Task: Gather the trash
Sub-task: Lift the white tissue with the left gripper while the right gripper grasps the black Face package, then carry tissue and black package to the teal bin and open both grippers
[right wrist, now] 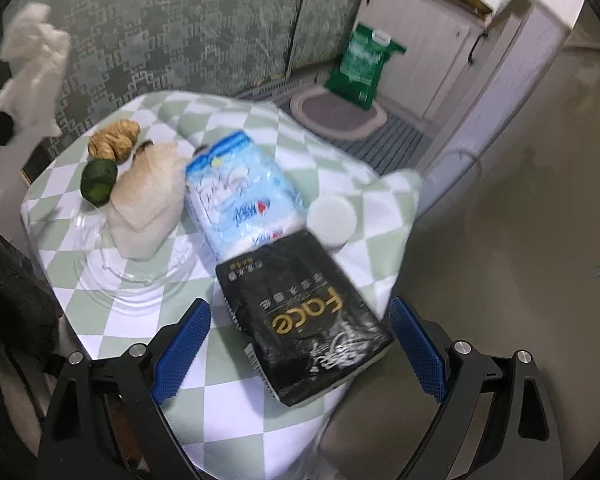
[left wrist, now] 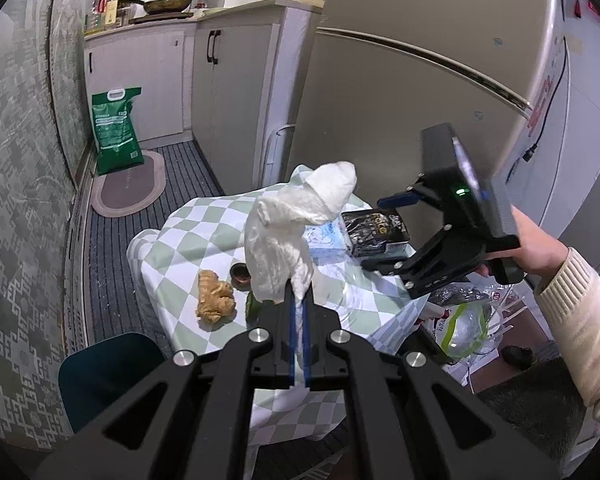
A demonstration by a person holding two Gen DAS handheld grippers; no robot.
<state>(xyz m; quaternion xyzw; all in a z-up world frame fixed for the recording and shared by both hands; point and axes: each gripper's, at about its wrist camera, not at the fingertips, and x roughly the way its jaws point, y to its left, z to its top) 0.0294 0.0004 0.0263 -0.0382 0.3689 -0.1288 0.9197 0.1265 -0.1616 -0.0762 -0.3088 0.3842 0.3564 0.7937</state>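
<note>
- The left claw (left wrist: pixel 299 300), at the lower centre of the left wrist view, is pressed together on a crumpled white tissue (left wrist: pixel 296 232), which stands up above the fingertips, off the bench (left wrist: pixel 172 248).
- In the right wrist view the same tissue (right wrist: pixel 34 68) shows at the upper left edge, well above the checked cloth.
- The right claw (right wrist: pixel 300 344) is spread wide at the bottom of its view, with nothing pinched; its blue pads (right wrist: pixel 180 356) stand either side of a black packet (right wrist: pixel 304 320) and are apart from it.
- The black packet lies at the near right edge of the bench, touching a light blue pack (right wrist: pixel 240 200) just behind it.
- A white lid (right wrist: pixel 332 216) sits right of the blue pack.
- A second crumpled tissue (right wrist: pixel 148 208) lies left of the blue pack, on a clear plastic sheet.
- A piece of ginger (right wrist: pixel 114 140) and a green vegetable stub (right wrist: pixel 98 186) lie at the bench's left side.
- A hand (left wrist: pixel 536 248) in a cream sleeve holds the right claw's handle at the right of the left wrist view.
</note>
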